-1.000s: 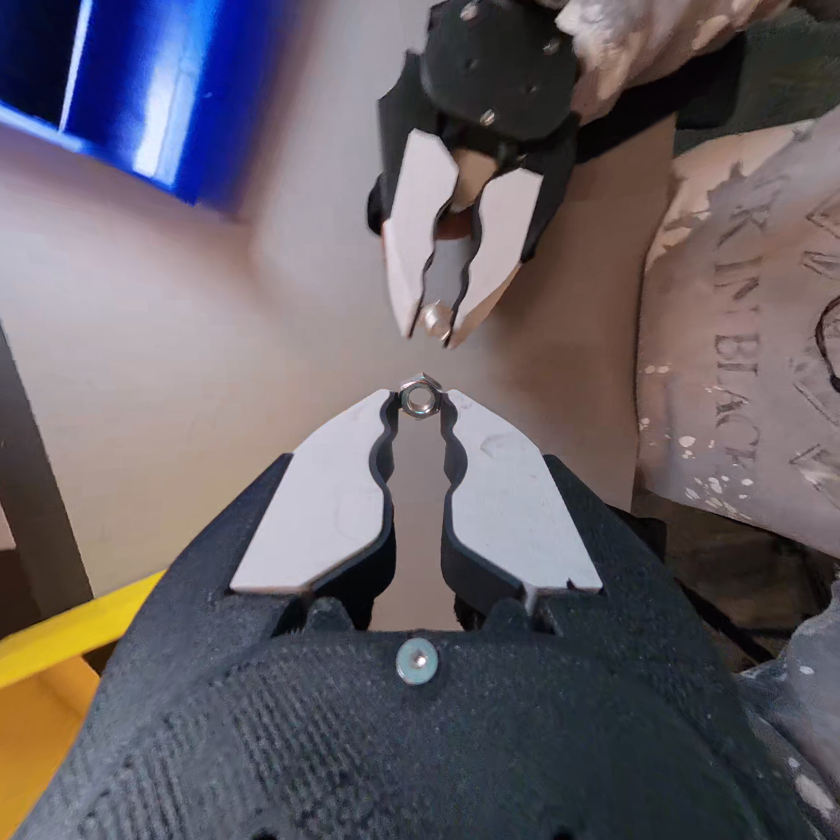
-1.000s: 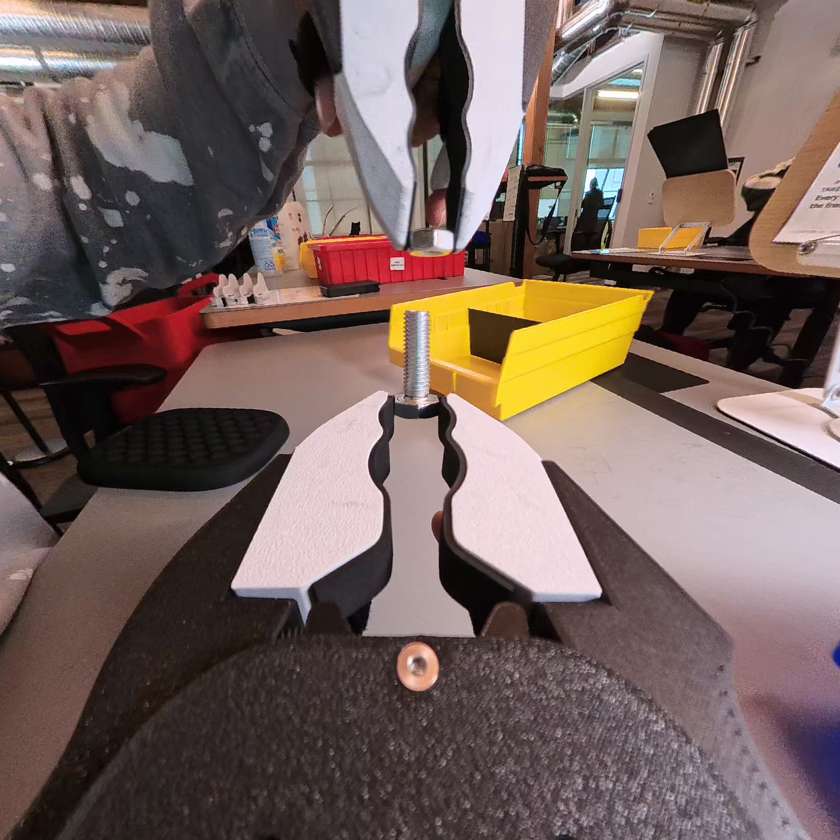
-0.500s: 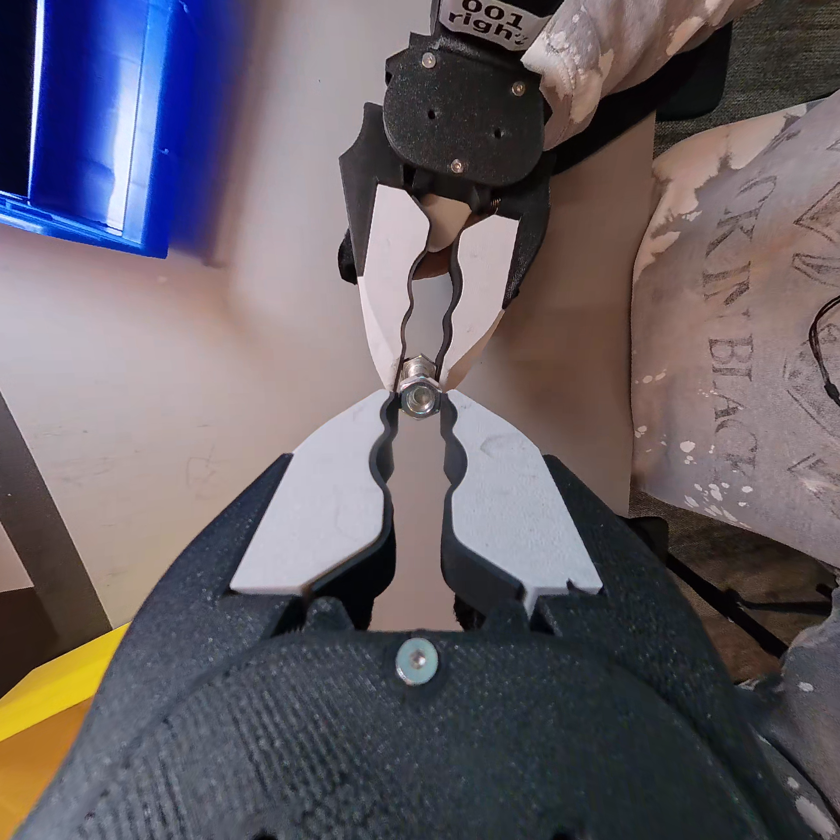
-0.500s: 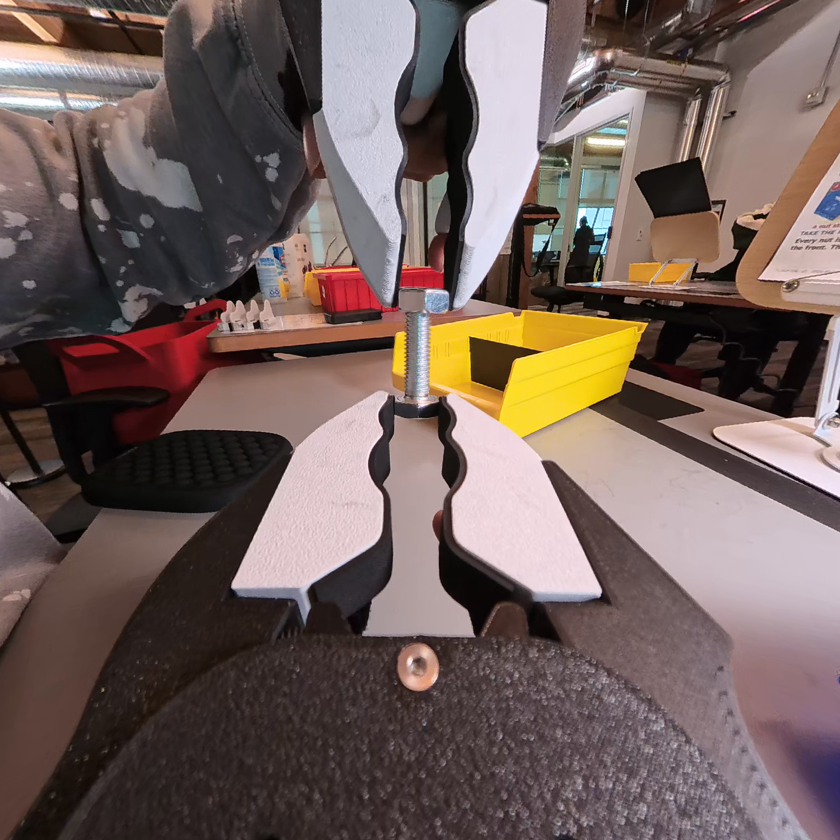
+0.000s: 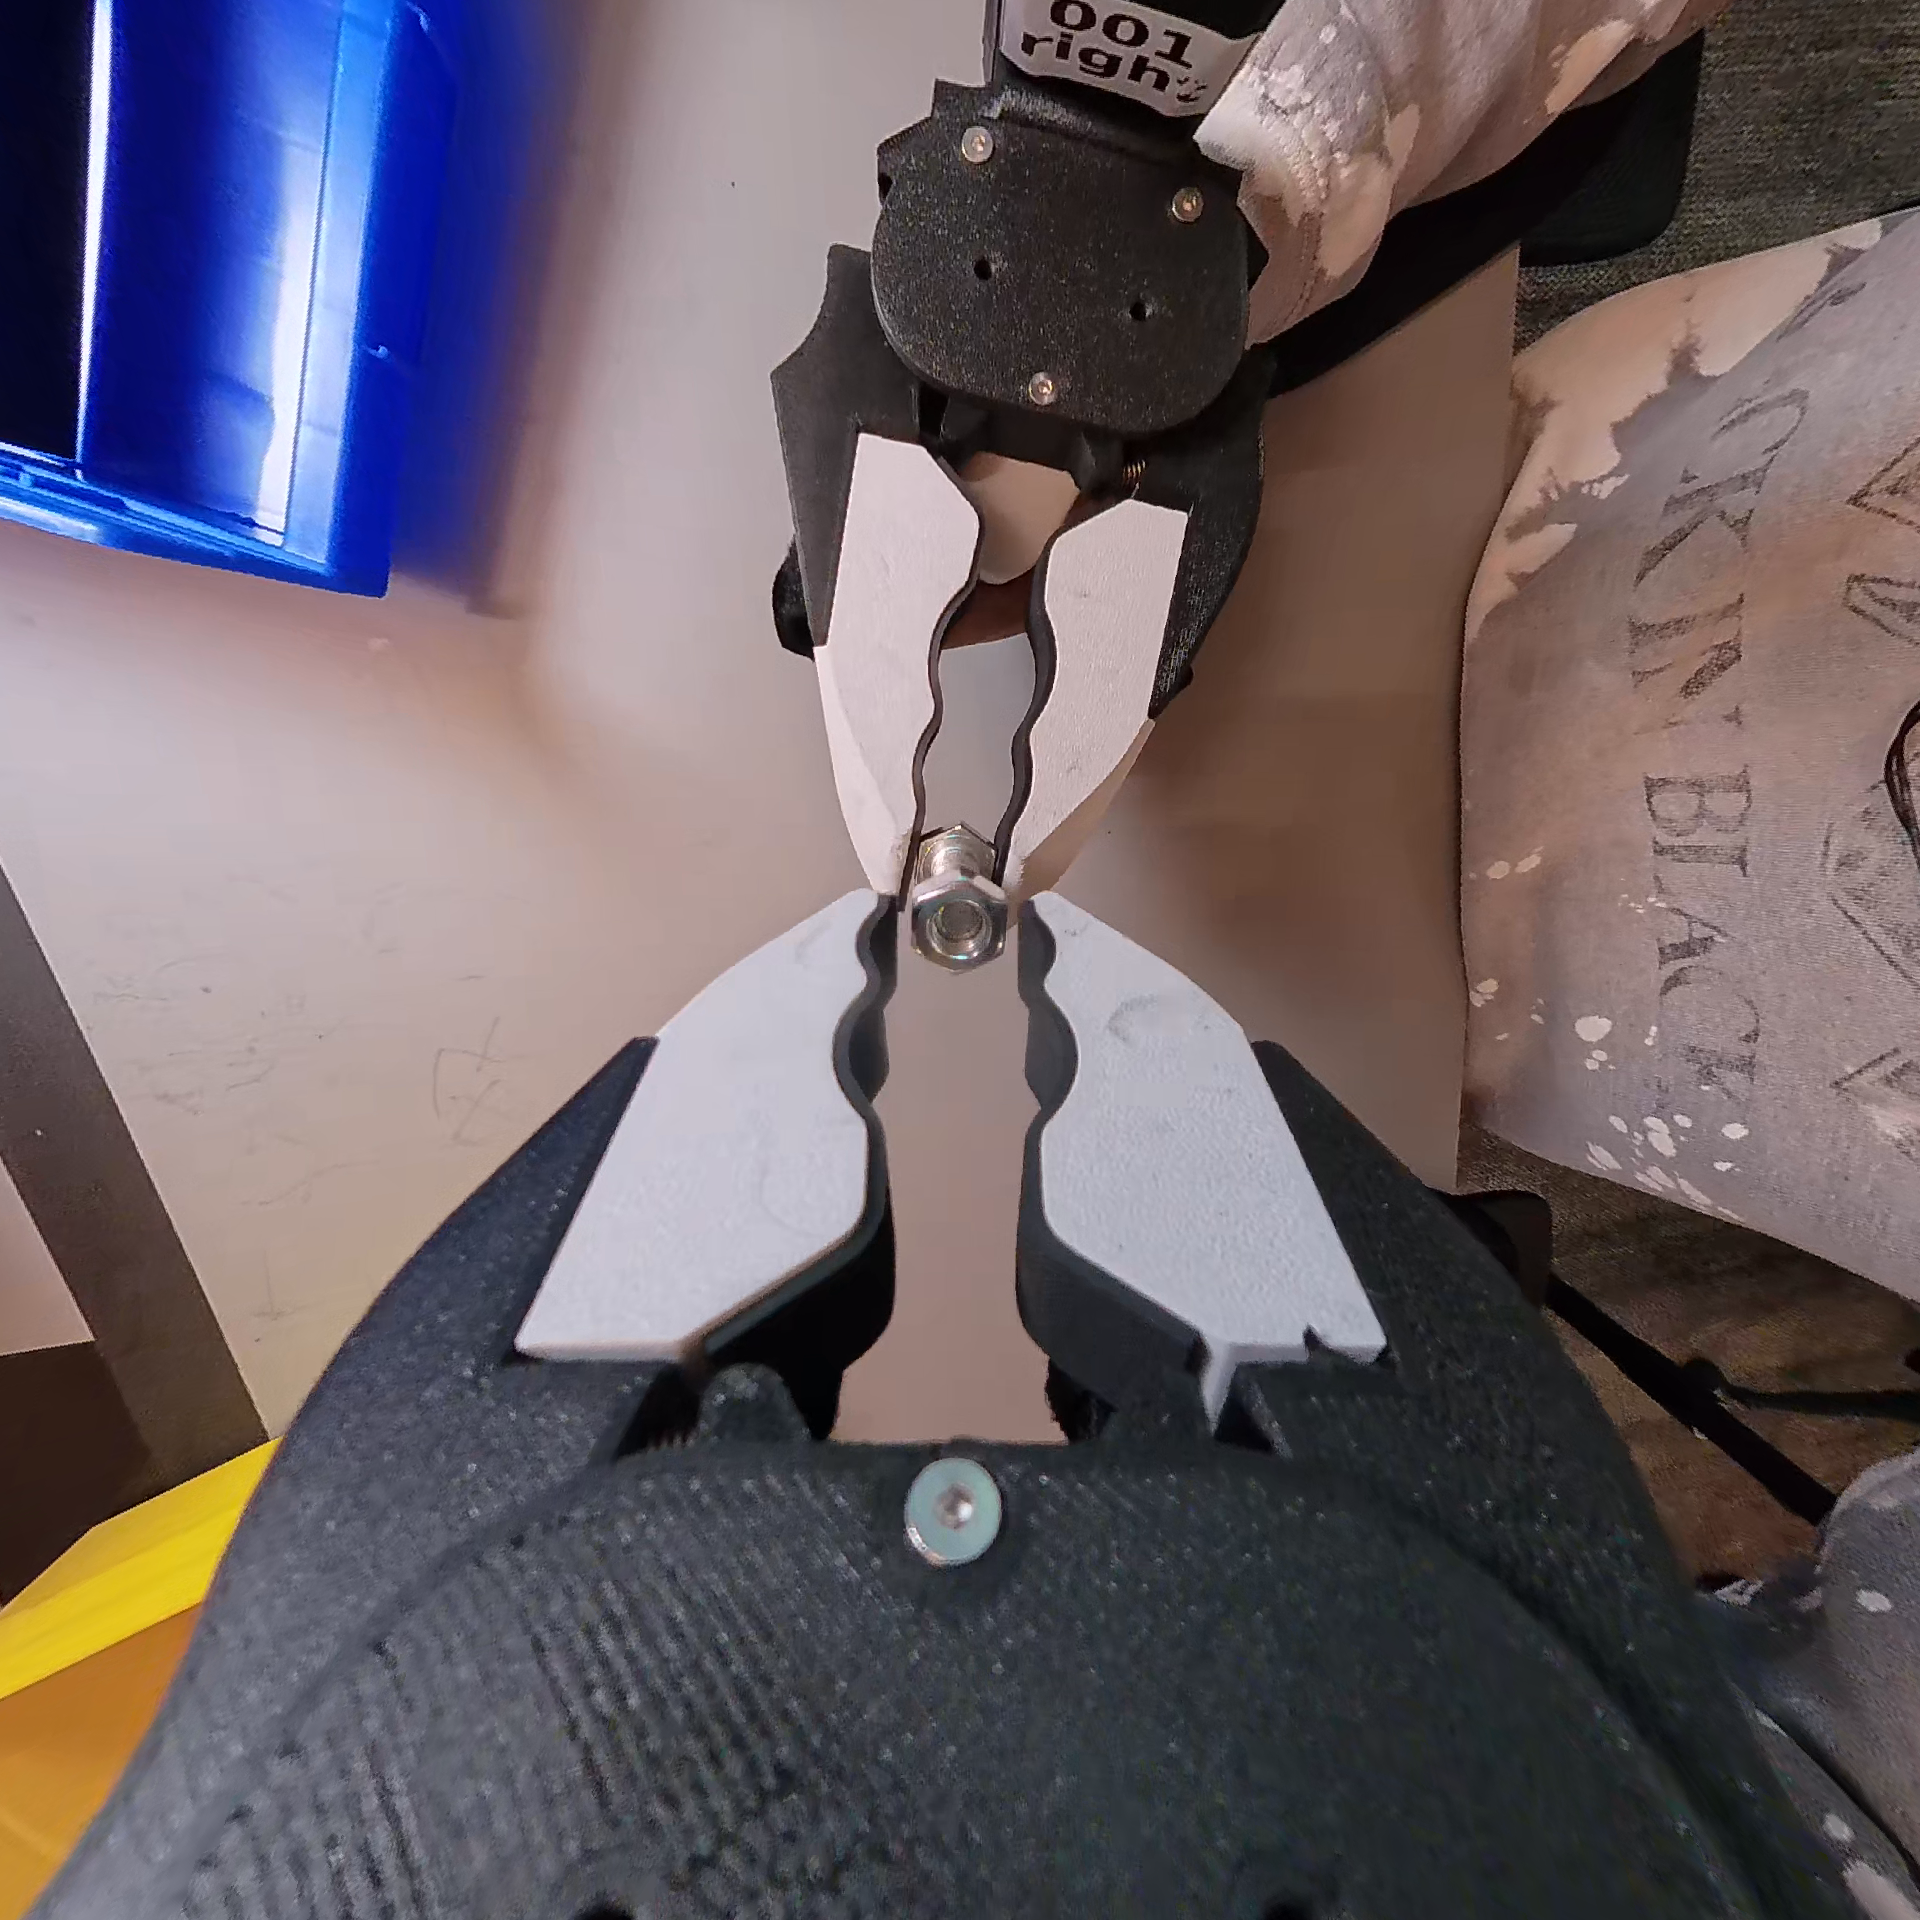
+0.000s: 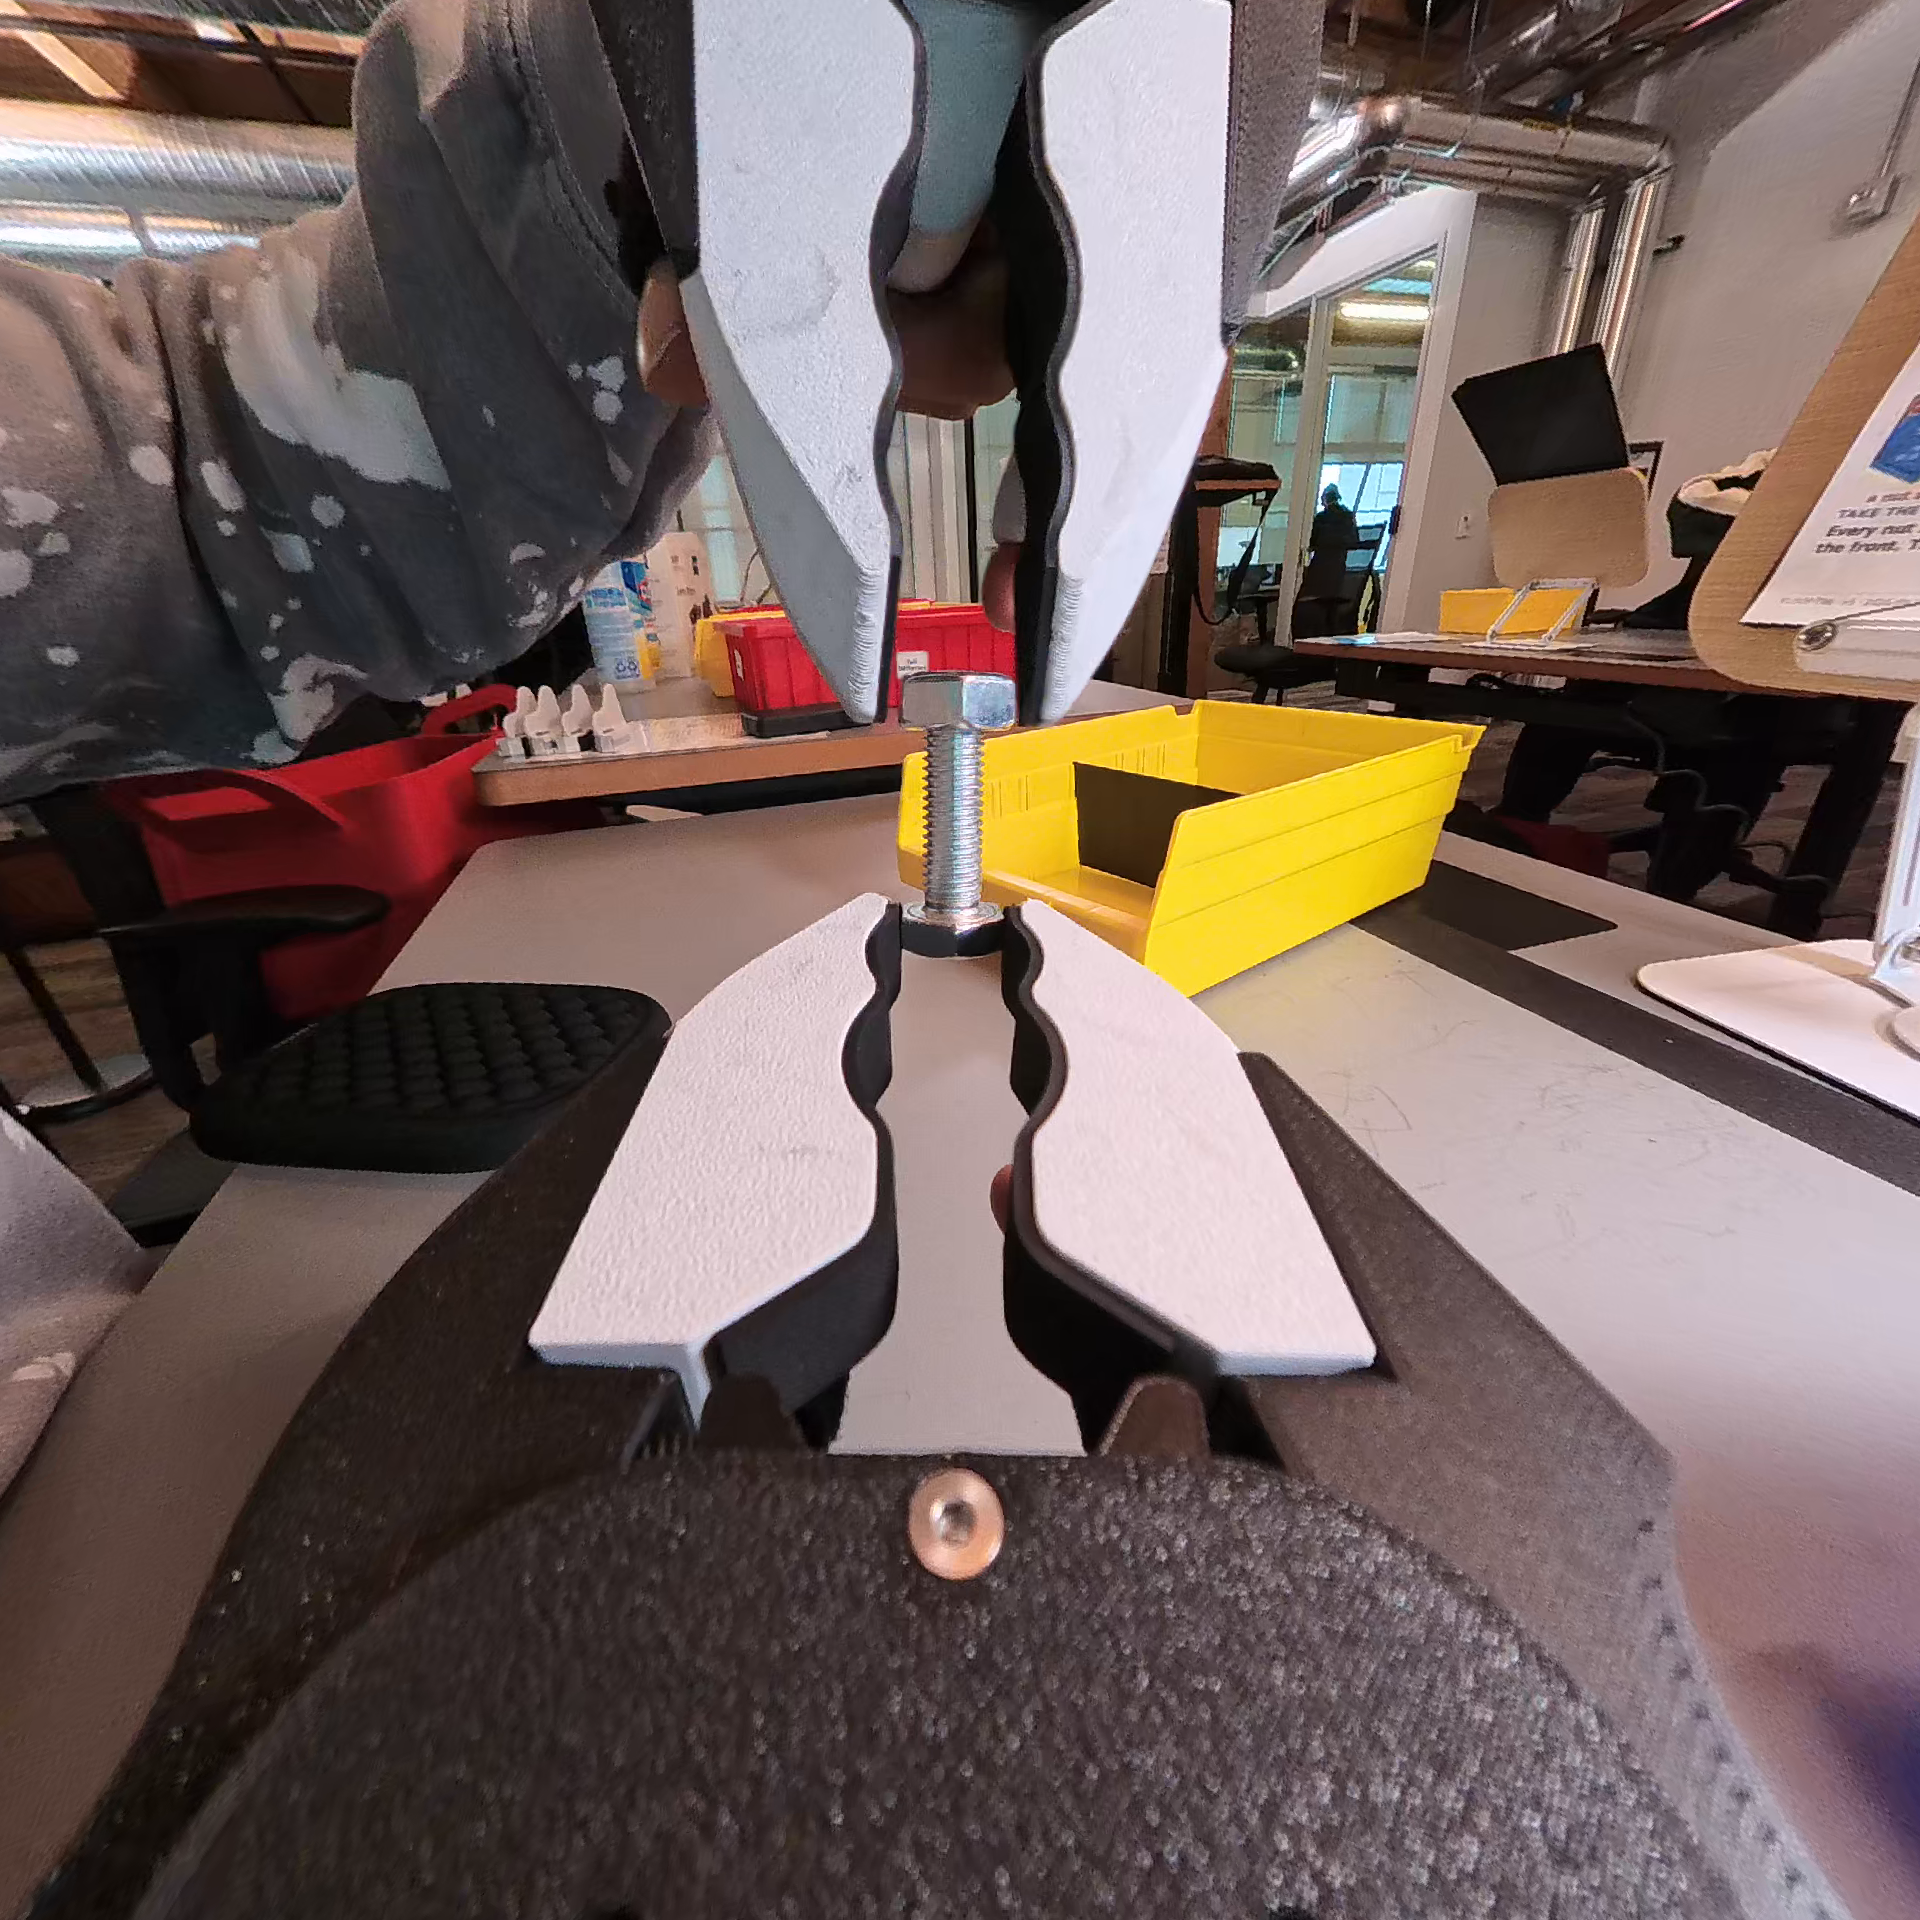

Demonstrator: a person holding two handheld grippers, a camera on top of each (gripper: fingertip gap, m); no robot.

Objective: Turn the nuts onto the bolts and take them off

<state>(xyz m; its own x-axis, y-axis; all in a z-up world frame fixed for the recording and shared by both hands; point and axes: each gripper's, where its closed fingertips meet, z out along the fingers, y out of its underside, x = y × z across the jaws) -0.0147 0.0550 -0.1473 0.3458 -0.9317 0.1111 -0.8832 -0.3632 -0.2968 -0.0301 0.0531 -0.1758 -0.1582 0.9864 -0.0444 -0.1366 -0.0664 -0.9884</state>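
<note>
Nut: the nut (image 5: 956, 925) sits on the very tip of the bolt, threaded end showing through its hole. From the right wrist view it (image 6: 957, 698) caps the top of the shaft.
Bolt: the bolt (image 6: 954, 821) stands upright, head down and thread bare from the head up to the nut. It's held in the air above the table (image 6: 1455, 1122).
Left gripper: the left gripper (image 5: 956, 920) is narrow, tips pinching the nut from both sides. It points straight down, fingers (image 6: 800, 416) dropping in from above onto the bolt's top.
Right gripper: the right gripper (image 6: 956, 940) is narrow too, clamped on the bolt's hex head right at the fingertips. It lies nearly level, aimed out across the table.
Meeting point: seen from the left wrist, the right gripper (image 5: 956, 873) reaches in from the far side, and the two pairs of tips almost meet, nose to nose around the fastener.
Hands: a fingertip (image 5: 1013, 540) shows through the back of the right gripper's gap. A paint-speckled grey sleeve (image 6: 312, 436) runs off to the left behind the left gripper.
Yellow bin: a yellow bin (image 6: 1299, 821) sits on the table just beyond the bolt, open front facing us.
Blue bin: a blue bin (image 5: 239, 291) lies on the table off to the side, well apart from the grippers.
Armrest: a black chair armrest (image 6: 416, 1070) sits beside the table's near-left edge.
</note>
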